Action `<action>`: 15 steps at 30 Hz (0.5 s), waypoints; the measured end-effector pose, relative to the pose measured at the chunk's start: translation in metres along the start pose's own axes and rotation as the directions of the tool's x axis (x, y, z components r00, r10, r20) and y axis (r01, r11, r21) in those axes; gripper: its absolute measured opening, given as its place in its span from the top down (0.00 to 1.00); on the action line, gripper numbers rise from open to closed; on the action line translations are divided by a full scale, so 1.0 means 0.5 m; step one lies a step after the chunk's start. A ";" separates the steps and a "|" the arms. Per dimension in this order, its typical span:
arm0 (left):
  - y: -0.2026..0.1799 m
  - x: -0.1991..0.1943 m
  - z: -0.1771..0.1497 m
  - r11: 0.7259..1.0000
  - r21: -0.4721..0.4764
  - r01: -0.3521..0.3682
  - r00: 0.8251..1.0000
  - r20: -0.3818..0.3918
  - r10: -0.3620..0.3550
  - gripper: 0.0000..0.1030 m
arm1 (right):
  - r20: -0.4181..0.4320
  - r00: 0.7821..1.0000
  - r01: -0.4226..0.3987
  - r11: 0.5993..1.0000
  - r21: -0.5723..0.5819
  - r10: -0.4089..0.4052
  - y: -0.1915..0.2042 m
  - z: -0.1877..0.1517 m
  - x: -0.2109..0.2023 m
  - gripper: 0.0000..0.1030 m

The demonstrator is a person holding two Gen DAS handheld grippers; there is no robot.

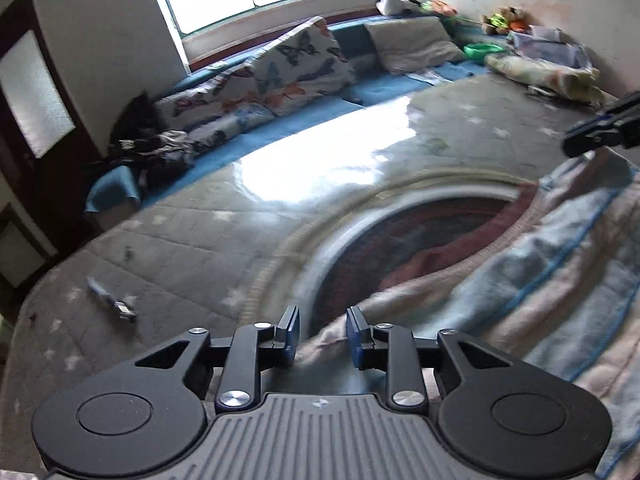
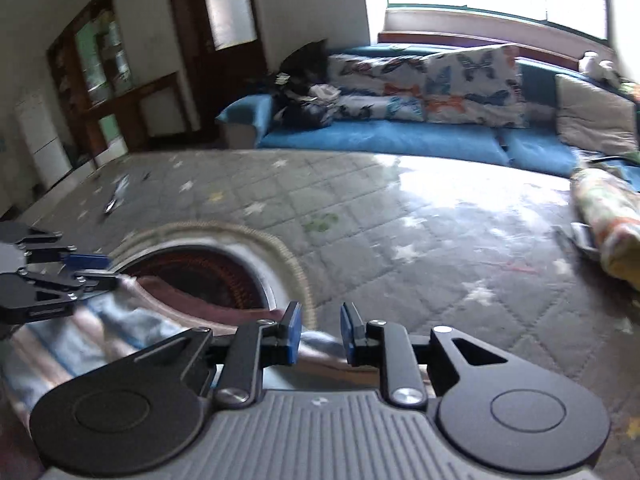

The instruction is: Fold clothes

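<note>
A pale pink and light blue striped garment (image 1: 520, 280) lies on a grey quilted mat, partly over a round dark patterned cushion (image 1: 404, 240). My left gripper (image 1: 322, 334) is open, its jaws over the garment's near edge with cloth showing between them. My right gripper (image 2: 318, 334) is open too, over the garment's edge (image 2: 316, 340). The garment (image 2: 100, 332) spreads to the left in the right wrist view, beside the round cushion (image 2: 200, 276). Each gripper shows in the other's view: the right one (image 1: 576, 142) and the left one (image 2: 100, 268).
The grey star-patterned mat (image 1: 180, 256) covers the floor. A small dark object (image 1: 112, 300) lies on it at left. A blue sofa (image 2: 380, 140) with butterfly pillows (image 1: 292, 68) runs along the back. A rolled floral blanket (image 2: 608, 220) lies at right.
</note>
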State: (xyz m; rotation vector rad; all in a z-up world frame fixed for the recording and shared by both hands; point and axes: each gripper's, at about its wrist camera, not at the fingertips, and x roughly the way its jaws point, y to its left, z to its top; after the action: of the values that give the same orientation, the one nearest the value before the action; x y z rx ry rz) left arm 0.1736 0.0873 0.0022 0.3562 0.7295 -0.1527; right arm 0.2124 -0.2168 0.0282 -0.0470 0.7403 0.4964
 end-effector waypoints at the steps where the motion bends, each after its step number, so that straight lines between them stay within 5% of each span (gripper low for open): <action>1: 0.011 -0.010 0.005 1.000 -0.012 -0.012 1.000 0.012 0.012 0.70 | 0.004 1.000 0.009 1.000 -0.004 -0.009 -0.001 -0.001 -0.006 0.79; 6: 0.063 -0.088 0.000 0.992 -0.124 -0.007 0.997 0.071 0.016 0.58 | -0.017 0.998 -0.054 0.998 -0.030 0.054 0.020 -0.012 -0.037 0.79; 15: 0.040 -0.236 -0.121 0.965 -0.227 0.132 0.989 0.091 -0.114 0.49 | -0.055 0.995 -0.077 0.997 0.015 0.077 0.059 -0.046 -0.005 0.79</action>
State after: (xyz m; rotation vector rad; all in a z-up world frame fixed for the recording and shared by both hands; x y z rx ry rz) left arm 0.0539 0.1300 0.0454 0.0809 0.6844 -0.1952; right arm 0.1827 -0.1968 0.0166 -0.0208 0.8022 0.5656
